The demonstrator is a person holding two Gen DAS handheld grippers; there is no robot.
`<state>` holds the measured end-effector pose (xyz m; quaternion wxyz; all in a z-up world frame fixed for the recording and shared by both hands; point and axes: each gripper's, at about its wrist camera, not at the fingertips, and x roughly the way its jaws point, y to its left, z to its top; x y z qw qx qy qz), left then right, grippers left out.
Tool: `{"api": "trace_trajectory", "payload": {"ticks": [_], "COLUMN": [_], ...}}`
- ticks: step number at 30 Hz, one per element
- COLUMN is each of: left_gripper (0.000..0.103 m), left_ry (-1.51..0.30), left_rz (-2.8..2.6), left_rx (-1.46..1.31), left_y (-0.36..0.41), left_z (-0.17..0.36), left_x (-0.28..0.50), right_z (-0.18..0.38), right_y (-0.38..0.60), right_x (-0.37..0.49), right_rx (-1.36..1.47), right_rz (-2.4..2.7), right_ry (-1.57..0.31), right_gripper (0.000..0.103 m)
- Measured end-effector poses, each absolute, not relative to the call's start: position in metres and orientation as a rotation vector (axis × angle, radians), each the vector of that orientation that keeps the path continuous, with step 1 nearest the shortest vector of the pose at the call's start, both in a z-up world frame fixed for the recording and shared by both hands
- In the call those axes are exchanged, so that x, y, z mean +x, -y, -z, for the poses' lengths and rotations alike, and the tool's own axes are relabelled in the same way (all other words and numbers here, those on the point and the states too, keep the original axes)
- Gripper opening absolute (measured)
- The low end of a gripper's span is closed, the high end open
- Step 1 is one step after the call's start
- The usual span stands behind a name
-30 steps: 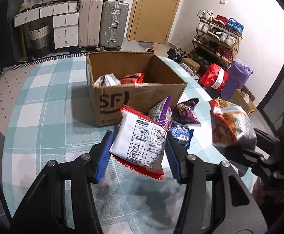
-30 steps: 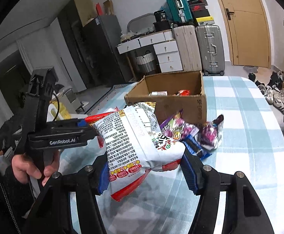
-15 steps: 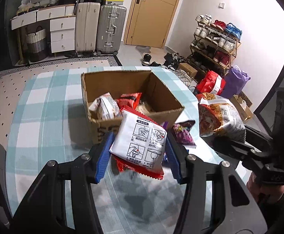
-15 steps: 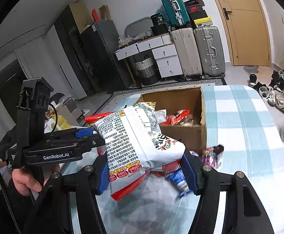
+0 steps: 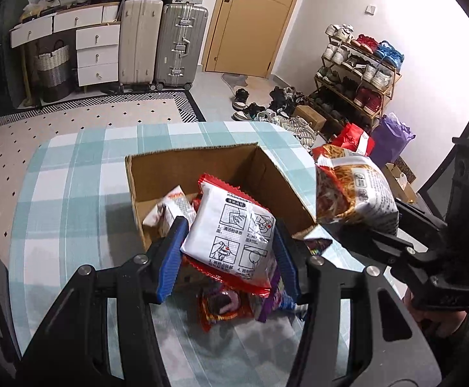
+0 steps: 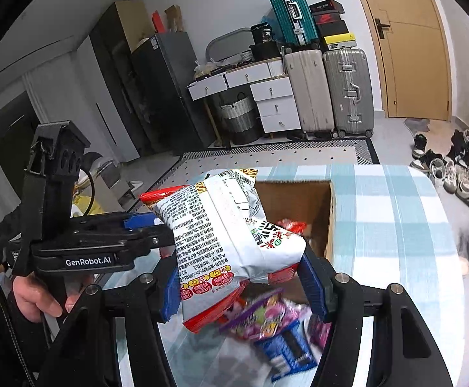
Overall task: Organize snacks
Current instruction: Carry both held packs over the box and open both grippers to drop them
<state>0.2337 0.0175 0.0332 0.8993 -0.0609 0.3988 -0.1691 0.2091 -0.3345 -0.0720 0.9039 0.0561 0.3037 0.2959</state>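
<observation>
My left gripper (image 5: 231, 254) is shut on a white noodle packet with red edges (image 5: 231, 238), held over the near wall of the open cardboard box (image 5: 208, 161). My right gripper (image 6: 240, 280) is shut on a bigger white and orange noodle bag (image 6: 221, 225), which hangs just before the box (image 6: 329, 225). In the left wrist view that bag (image 5: 350, 190) hangs to the right of the box. The left gripper's body (image 6: 83, 248) shows at the left of the right wrist view. The box holds a few packets (image 5: 170, 208).
Several loose snack packets (image 6: 266, 319) lie on the blue checked tablecloth (image 5: 73, 193) in front of the box. Suitcases (image 5: 160, 42), white drawers and a door stand at the back. A shoe rack (image 5: 356, 71) and bags stand to the right of the table.
Both grippers have risen and moved toward the box with their packets. The box has come closer and lower in both views, and the loose snacks now lie under the grippers.
</observation>
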Motion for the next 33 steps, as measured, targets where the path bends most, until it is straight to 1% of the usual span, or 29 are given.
{"api": "trace_trajectory", "payload": {"ticks": [7,12,25,26,27,28,29,30,31,32,33], "left_gripper": [0.050,0.050,0.050,0.053,0.062,0.066,0.072,0.076,0.076,0.076,0.080], "left_ry": [-0.833,-0.847,-0.913,-0.922,-0.937,-0.954,-0.971,-0.980,-0.986,-0.982,-0.974], "left_rz": [0.346,0.343,0.327,0.337,0.337,0.331,0.306,0.281,0.271,0.279,0.283], "left_rx": [-0.104,-0.085,-0.108,-0.113,-0.111,-0.102,-0.076,-0.048,-0.040,-0.047,-0.054], "left_y": [-0.014,-0.013,-0.019,-0.019,-0.018,-0.017,-0.014,-0.013,-0.013,-0.014,-0.015], "left_z": [-0.036,-0.029,0.028,0.032,0.036,0.039,0.043,0.047,0.049,0.050,0.049], "left_x": [0.273,0.299,0.353,0.357,0.360,0.362,0.365,0.366,0.366,0.365,0.362], "right_z": [0.064,0.068,0.108,0.112,0.115,0.117,0.119,0.122,0.124,0.125,0.125], "right_y": [0.326,0.320,0.321,0.321,0.321,0.321,0.321,0.321,0.322,0.323,0.325], "right_x": [0.243,0.265,0.311,0.314,0.317,0.320,0.322,0.324,0.326,0.326,0.326], "right_rx": [0.093,0.079,0.065,0.063,0.060,0.057,0.056,0.055,0.058,0.065,0.075], "right_rz": [-0.617,-0.614,-0.562,-0.559,-0.556,-0.550,-0.550,-0.547,-0.542,-0.538,-0.540], "right_ry": [-0.633,-0.646,-0.700,-0.706,-0.709,-0.711,-0.711,-0.714,-0.719,-0.718,-0.716], "right_gripper": [0.063,0.063,0.063,0.063,0.064,0.064,0.067,0.074,0.078,0.081,0.081]}}
